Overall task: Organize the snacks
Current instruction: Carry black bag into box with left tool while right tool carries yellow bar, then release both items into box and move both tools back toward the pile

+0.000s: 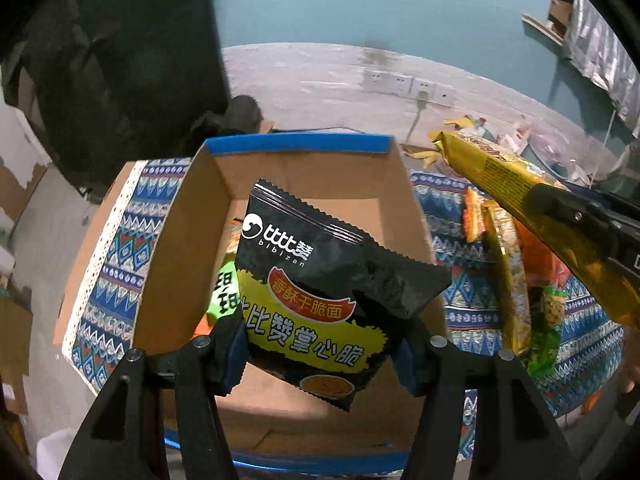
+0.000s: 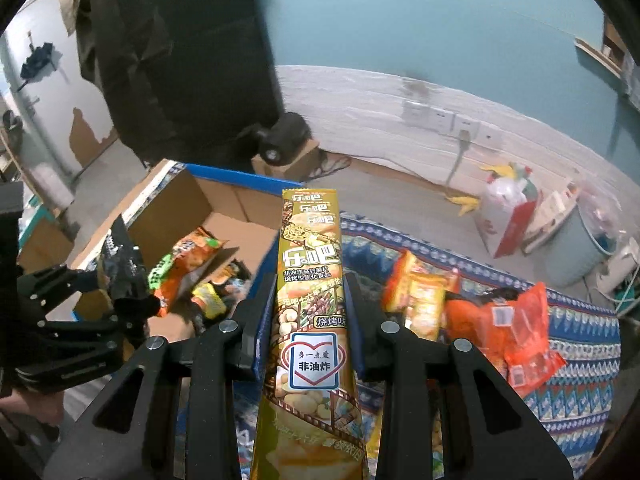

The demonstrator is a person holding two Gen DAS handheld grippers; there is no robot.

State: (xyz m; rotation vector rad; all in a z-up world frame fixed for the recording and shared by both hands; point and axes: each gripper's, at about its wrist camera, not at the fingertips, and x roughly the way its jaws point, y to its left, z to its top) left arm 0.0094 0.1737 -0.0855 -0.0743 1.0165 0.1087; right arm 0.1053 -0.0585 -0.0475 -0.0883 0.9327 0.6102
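Inside the cardboard box (image 2: 224,208) — orange (image 2: 188,256) and green snack packets (image 2: 162,270).

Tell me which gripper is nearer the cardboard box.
Left. The left gripper hangs over the cardboard box, shut on a black snack bag. The right gripper is beside the box, over the patterned cloth, shut on a gold snack pack.

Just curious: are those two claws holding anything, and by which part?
Left gripper pinches the black snack packet by its lower side edges. Right gripper clamps the long gold packet around its middle.
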